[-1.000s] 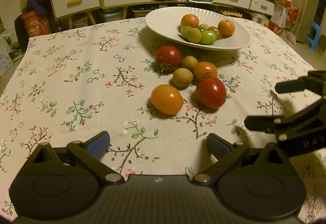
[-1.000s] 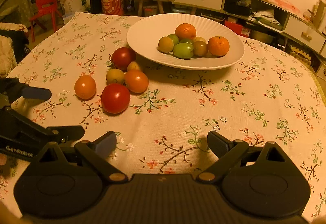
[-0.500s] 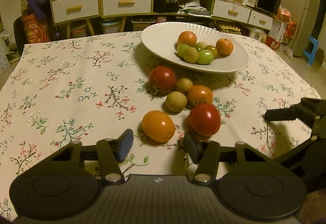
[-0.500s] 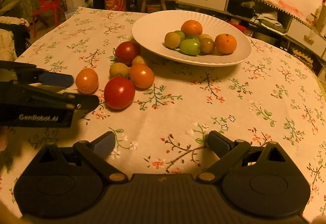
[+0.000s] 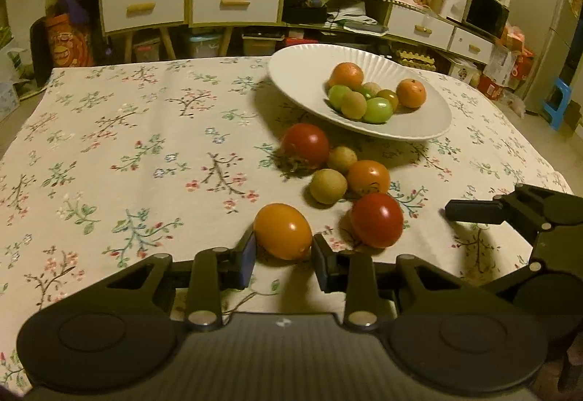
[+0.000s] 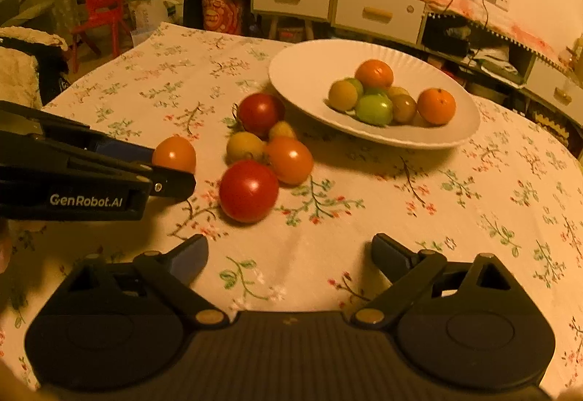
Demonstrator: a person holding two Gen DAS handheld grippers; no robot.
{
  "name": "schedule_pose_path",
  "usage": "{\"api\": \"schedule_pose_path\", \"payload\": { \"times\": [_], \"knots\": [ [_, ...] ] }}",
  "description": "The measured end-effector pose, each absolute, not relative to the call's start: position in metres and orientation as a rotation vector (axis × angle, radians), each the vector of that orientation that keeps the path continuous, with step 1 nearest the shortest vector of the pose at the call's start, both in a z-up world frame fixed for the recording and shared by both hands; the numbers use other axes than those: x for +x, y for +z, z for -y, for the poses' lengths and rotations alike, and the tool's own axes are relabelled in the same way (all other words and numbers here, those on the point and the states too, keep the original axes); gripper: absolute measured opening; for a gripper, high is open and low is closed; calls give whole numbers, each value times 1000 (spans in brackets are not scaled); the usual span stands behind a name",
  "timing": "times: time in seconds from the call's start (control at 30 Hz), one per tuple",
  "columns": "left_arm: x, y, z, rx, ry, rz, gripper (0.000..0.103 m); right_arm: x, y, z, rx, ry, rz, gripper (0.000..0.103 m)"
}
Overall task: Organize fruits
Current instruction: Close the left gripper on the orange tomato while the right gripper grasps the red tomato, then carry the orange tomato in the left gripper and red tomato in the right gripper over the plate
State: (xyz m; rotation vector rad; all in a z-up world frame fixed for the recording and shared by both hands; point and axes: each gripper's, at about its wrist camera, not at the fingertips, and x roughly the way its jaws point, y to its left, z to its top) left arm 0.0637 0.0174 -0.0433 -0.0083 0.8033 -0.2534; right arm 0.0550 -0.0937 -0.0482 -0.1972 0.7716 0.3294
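Note:
An orange tomato lies on the flowered tablecloth between the pads of my left gripper, whose jaws are closing and touch both its sides; the right wrist view shows the same grip on the orange tomato. Just right of it sit a red tomato, another orange tomato, two small yellow-green fruits and a second red tomato. My right gripper hovers short of the red tomato, its jaws wide, closing a little, with nothing between them.
A white plate at the back right holds several oranges and green fruits. The right gripper's fingers reach in close beside the fruit cluster. Drawers, shelves and clutter stand beyond the table's far edge; a red chair stands at the left.
My left gripper's jaws have come together from wide apart onto the orange tomato, moving forward to it. The right gripper has edged slightly closer to the loose fruits.

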Motion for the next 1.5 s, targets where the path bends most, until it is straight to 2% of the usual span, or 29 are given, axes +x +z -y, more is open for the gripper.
{"api": "schedule_pose_path", "payload": {
  "times": [0.27,0.4,0.5,0.6,0.83,1.5],
  "knots": [
    [62,-40,-31,-28,-227,-808,26,63,-44,84,-180,383,-761,79],
    [61,-39,-33,-32,-225,-813,26,66,-42,80,-171,403,-757,65],
    [61,-39,-33,-32,-225,-814,26,66,-42,79,-165,417,-758,60],
    [61,-40,-33,-33,-226,-815,26,65,-41,78,-172,435,-757,48],
    [61,-40,-32,-31,-229,-816,26,67,-39,82,-161,431,-755,35],
    [59,-37,-25,-35,-274,-817,26,66,-30,95,-105,453,-782,33]
  ]
}}
